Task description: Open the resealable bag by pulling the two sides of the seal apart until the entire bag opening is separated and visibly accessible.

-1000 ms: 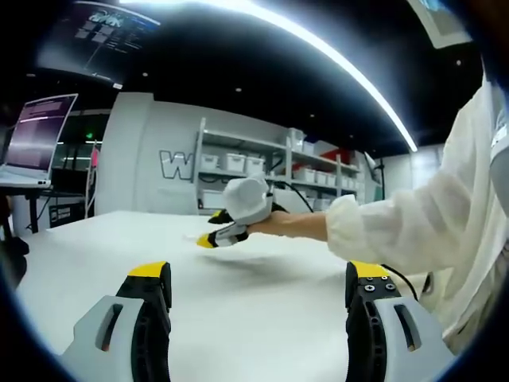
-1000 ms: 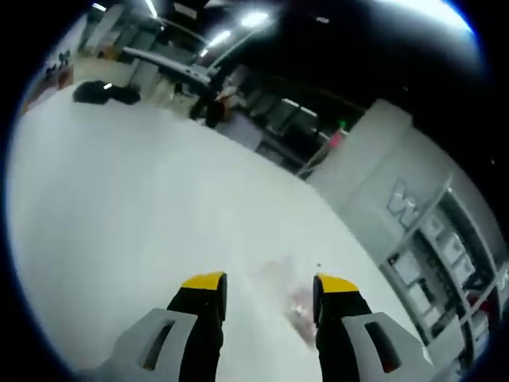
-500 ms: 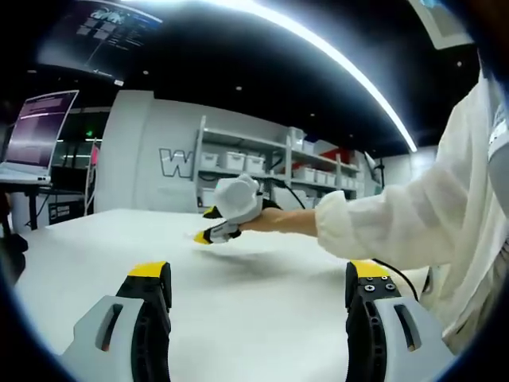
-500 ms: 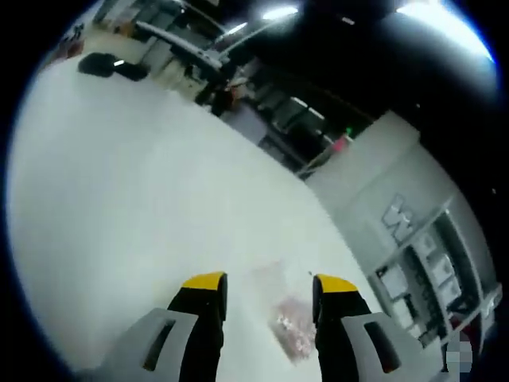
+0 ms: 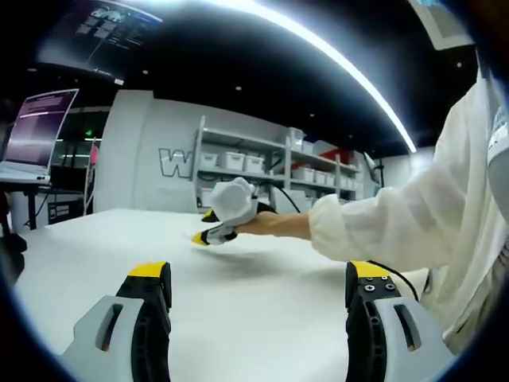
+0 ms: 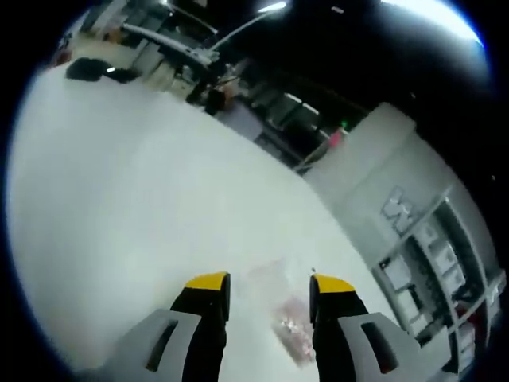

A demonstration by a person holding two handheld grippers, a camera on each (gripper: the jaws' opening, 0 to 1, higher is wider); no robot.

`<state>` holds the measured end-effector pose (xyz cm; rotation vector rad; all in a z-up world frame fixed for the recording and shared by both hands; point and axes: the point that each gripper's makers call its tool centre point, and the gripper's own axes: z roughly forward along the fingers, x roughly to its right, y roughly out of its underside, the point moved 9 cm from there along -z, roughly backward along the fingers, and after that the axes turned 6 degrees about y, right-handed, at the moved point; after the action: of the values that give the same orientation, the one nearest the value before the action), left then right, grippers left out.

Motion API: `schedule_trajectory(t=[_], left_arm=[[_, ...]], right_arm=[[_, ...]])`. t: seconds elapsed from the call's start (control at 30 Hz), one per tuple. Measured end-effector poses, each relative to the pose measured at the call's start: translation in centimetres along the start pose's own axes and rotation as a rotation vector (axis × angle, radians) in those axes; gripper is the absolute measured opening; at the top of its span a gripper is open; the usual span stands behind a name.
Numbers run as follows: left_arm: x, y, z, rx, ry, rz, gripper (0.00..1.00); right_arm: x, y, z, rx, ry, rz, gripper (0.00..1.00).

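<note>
Left gripper view has the left hand-held gripper [image 5: 259,288] rising from the bottom edge, its yellow-tipped jaws spread wide with nothing between them, poised above the white counter [image 5: 238,310]. Past the jaws, at the centre of the frame, the right hand-held gripper [image 5: 205,235] reaches in from the right, held by a person's hand [image 5: 266,224] whose white sleeve [image 5: 398,223] fills the right side; its yellow tips point down toward the counter surface. Behind it, across the middle of the frame, stands a white shelf unit [image 5: 270,171] loaded with bins, and a laptop [image 5: 32,139] with a lit screen sits at the upper left. Right gripper view shows the right hand-held gripper [image 6: 266,284] from behind, jaws parted and gripping nothing. The resealable bag [image 6: 278,314] lies flat on the counter [image 6: 119,199] in the lower centre of the frame, seen between the two jaw tips; it is clear, with pinkish contents toward its lower end. Whether the tips touch it cannot be told. Shelving [image 6: 429,263] runs along the right edge.
</note>
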<state>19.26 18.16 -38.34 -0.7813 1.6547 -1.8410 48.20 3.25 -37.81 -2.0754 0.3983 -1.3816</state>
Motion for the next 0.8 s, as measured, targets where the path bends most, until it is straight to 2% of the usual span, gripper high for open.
schedule_trajectory(t=[0.1, 0.17, 0.37, 0.5, 0.8], left_arm=[[0.1, 0.2, 0.1, -0.005, 0.003, -0.002, 0.89], [0.1, 0.2, 0.1, -0.004, 0.005, -0.003, 0.89], [0.3, 0.3, 0.1, -0.005, 0.003, -0.007, 0.89], [0.3, 0.3, 0.1, -0.007, 0.003, -0.010, 0.89], [0.0, 0.1, 0.2, -0.014, 0.004, -0.006, 0.89]], right_arm=[[0.2, 0.1, 0.6, -0.005, -0.005, 0.008, 0.37], [-0.2, 0.0, -0.2, -0.002, -0.003, 0.013, 0.37], [-0.5, -0.1, 0.0, -0.006, -0.007, 0.030, 0.36], [-0.2, 0.1, 1.2, -0.009, -0.016, 0.110, 0.36], [0.6, 0.6, 3.6, -0.019, -0.018, 0.155, 0.36]])
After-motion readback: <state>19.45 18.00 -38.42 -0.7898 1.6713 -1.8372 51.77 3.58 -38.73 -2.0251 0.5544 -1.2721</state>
